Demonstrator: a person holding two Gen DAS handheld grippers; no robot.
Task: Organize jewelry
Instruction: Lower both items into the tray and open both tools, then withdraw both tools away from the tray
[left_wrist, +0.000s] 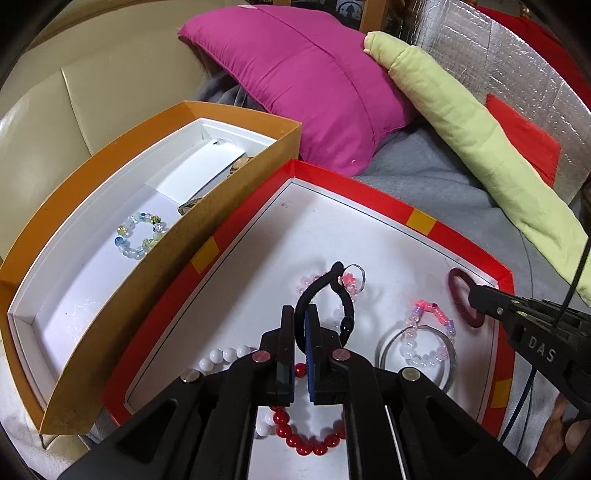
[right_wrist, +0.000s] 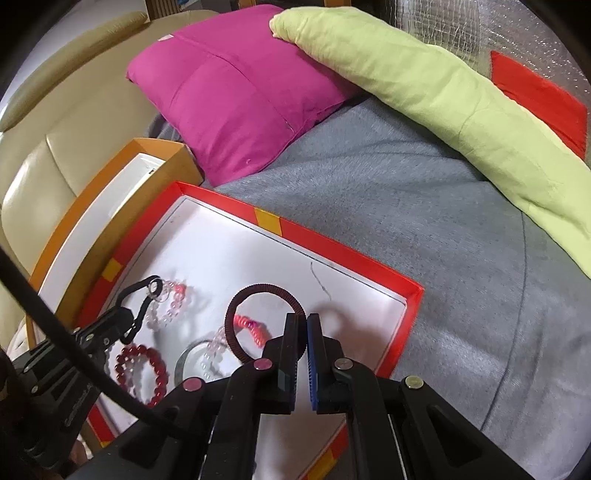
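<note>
While the left gripper pinches a black hair tie between narrow jaws, the loop stands up off the white floor of the red tray, roughly mid-tray, over a pink bead bracelet. Over by the tray's right edge, the right gripper has its jaws closed on the rim of a maroon hair tie, which lies flat on the tray floor. Between the two ties sits a pink-and-clear bracelet inside a clear bangle. Nearer the tray's close edge lie a red bead bracelet and a white bead bracelet, partly hidden by the left gripper. Beside the tray's left edge, an orange box holds a multicolour glass-bead bracelet on its white floor.
</note>
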